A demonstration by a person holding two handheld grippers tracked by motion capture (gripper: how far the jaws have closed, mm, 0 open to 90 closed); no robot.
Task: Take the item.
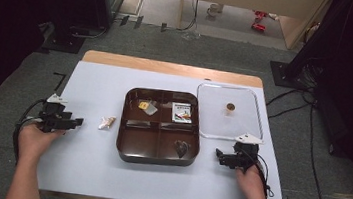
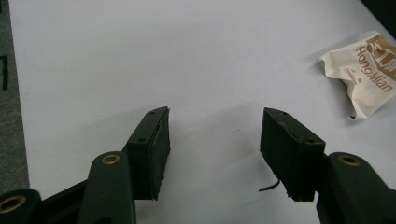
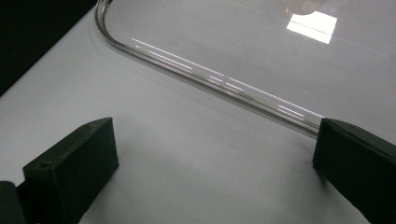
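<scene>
Even overhead light; dim edges; glare on clear lid (image 3: 243, 88).

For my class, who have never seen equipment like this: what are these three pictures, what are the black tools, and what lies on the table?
A person sits at a table covered with a white sheet, holding a hand-held two-jaw gripper in each hand. The high view looks down from above: the left gripper and right gripper rest at either side. The other two pictures come from cameras riding on the grippers, looking along their black jaws. Both stand open and hold nothing. In the middle lies a brown compartment tray with small packets inside, beside it a clear lid. A cream snack packet lies near the left gripper.
</scene>
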